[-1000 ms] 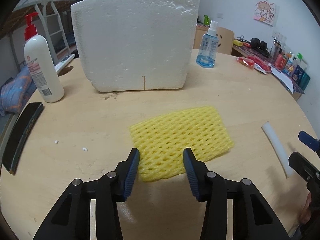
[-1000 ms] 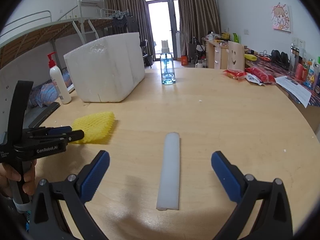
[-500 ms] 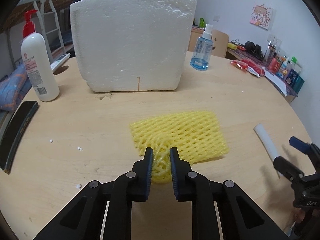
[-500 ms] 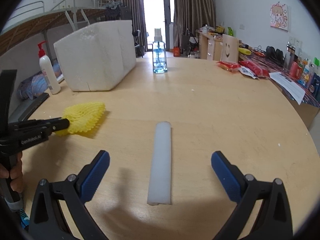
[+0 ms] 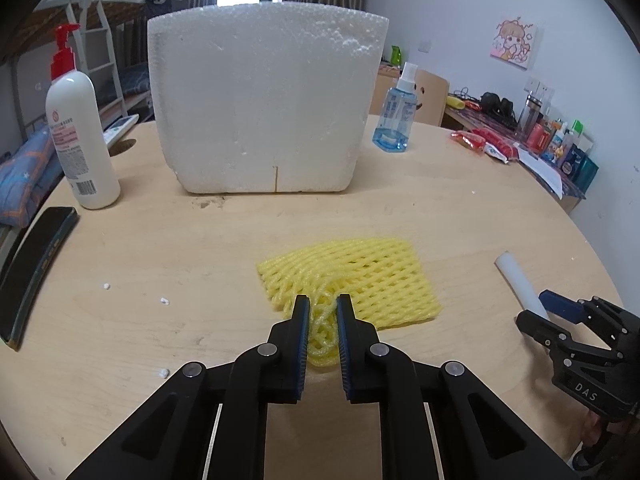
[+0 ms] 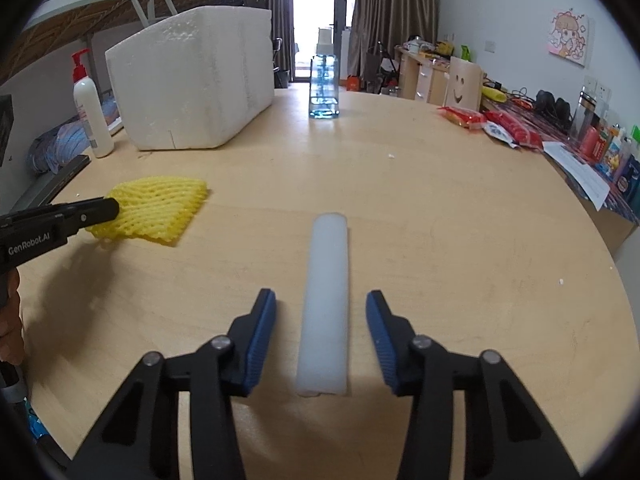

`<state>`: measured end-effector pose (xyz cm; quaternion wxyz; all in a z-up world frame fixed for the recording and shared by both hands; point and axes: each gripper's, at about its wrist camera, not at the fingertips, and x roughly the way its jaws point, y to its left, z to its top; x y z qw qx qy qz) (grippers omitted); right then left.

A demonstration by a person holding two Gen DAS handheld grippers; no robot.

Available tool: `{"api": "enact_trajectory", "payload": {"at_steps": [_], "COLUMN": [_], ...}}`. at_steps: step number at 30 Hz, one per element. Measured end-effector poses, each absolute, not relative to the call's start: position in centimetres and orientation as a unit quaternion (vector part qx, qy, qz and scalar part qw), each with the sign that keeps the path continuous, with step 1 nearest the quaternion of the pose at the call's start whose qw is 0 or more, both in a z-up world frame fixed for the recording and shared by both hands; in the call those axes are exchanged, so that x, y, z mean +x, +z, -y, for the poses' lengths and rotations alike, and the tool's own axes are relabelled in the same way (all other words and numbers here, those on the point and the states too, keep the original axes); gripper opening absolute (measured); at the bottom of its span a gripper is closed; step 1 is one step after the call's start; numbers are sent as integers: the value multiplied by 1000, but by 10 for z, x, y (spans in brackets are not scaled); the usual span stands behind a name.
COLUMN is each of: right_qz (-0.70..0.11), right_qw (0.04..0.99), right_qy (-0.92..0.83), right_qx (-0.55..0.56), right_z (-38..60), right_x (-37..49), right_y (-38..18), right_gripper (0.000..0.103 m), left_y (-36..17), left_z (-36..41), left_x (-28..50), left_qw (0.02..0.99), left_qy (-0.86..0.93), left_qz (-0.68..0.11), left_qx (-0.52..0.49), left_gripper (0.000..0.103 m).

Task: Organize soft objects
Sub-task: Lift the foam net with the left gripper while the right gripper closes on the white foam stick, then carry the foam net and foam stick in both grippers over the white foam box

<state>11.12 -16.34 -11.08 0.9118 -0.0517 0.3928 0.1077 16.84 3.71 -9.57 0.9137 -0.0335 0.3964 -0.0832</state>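
Left wrist view: left gripper (image 5: 323, 307) pinching near edge of yellow foam net (image 5: 352, 278), mesh bunched up btwn the blue pads (image 5: 303, 332). Rest of net lies flat on round wooden table (image 5: 200, 300), spreading toward 1 o'clock from the tips. White styrofoam box (image 5: 264, 96) upright at 12 o'clock, well apart from net. Lotion pump bottle (image 5: 78, 136) at 10 o'clock, blue spray bottle (image 5: 398, 114) at 1 o'clock beside box's right side. Dark flat case (image 5: 36, 268) at 9 o'clock along table edge. White foam tube (image 5: 520, 286) at 3 o'clock, right gripper (image 5: 546, 312) at its near end.

Right wrist view: right gripper (image 6: 321, 320) spread, blue pads (image 6: 260, 336) either side of foam tube (image 6: 326, 300), not touching it; gap visible both sides. Tube lies flat on table (image 6: 440, 220), long axis pointing 12 o'clock, near end sits btwn the fingers. Net (image 6: 156, 210) at 10 o'clock, left gripper (image 6: 110, 210) clamped on its left edge. Styrofoam box (image 6: 192, 88) at 11 o'clock, spray bottle (image 6: 324, 84) dead ahead at far table edge, lotion bottle (image 6: 92, 112) far left. Red snack packs (image 6: 496, 124) + papers (image 6: 580, 172) at 2 o'clock, off the table's right side. Can't tell if net's gripped part is off the surface.
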Motion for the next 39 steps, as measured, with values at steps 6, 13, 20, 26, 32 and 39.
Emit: {"api": "enact_trajectory", "payload": {"at_steps": [6, 13, 20, 26, 32, 39], "right_qz": [-392, -378, -354, -332, -307, -282], "right_qw": [912, 917, 925, 933, 939, 947], "right_qy": [112, 128, 137, 140, 151, 154], "right_qx": [-47, -27, -24, -19, -20, -21], "right_z": [164, 169, 170, 173, 172, 173], "right_x": [111, 104, 90, 79, 64, 51], "right_y": [-110, -101, -85, -72, -61, -47], "right_gripper": [28, 23, 22, 23, 22, 23], "left_y": [-92, -79, -66, -54, -43, -28], "left_z": [-39, -41, -41, -39, -37, -35], "left_x": [160, 151, 137, 123, 104, 83], "left_qw": [920, 928, 934, 941, 949, 958], "left_qy": [-87, -86, -92, -96, -97, -98], "left_qz": [-381, -362, -343, -324, -298, -268], "left_qx": [-29, -30, -32, -31, -15, -7], "left_gripper": [14, 14, 14, 14, 14, 14]}}
